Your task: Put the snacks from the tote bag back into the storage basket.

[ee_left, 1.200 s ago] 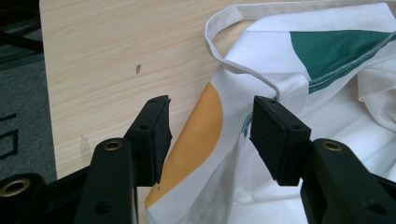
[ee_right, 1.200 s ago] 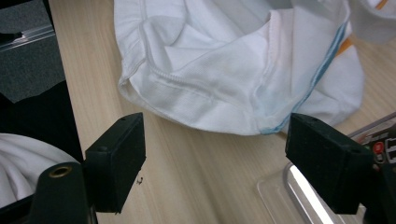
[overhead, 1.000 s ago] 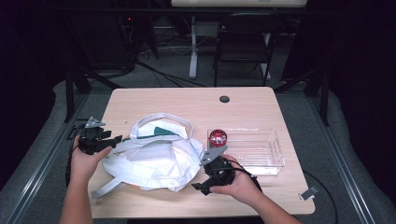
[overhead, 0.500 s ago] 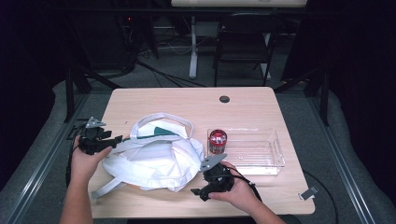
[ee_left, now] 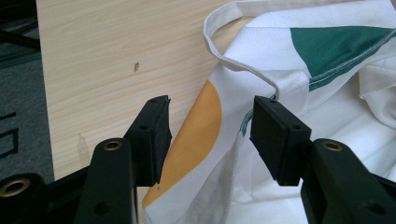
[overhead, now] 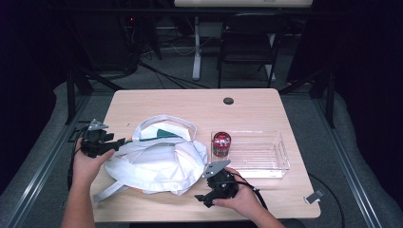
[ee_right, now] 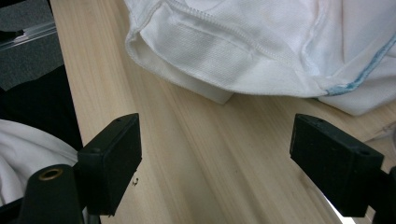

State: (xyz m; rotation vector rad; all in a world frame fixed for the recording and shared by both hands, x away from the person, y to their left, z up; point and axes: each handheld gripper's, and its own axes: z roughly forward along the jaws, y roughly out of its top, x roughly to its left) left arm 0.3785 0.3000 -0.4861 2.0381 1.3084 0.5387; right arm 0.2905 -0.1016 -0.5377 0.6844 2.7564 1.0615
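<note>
A crumpled white cloth bag (overhead: 157, 159) with a green patch and long handles lies on the wooden table (overhead: 190, 104). My left gripper (overhead: 119, 141) is at the bag's left edge. In the left gripper view it (ee_left: 210, 135) stands open, its jaws either side of the bag's hem and orange patch (ee_left: 201, 126), and the handle strap (ee_left: 243, 65) lies just beyond. My right gripper (overhead: 202, 197) is near the table's front edge, just off the bag's front right corner. It (ee_right: 219, 158) stands wide open over bare wood, short of the bag's folded seam (ee_right: 210, 51).
A red jar (overhead: 221, 143) stands at the left end of a clear plastic tray (overhead: 285, 161), right of the bag. A black cable grommet (overhead: 228, 100) sits at the table's back. A small grey clip (overhead: 313, 196) lies at the front right corner. A chair (overhead: 247, 42) stands beyond the table.
My right gripper has drawn back from the bag toward the table's front edge. The left gripper and the bag have stayed put.
</note>
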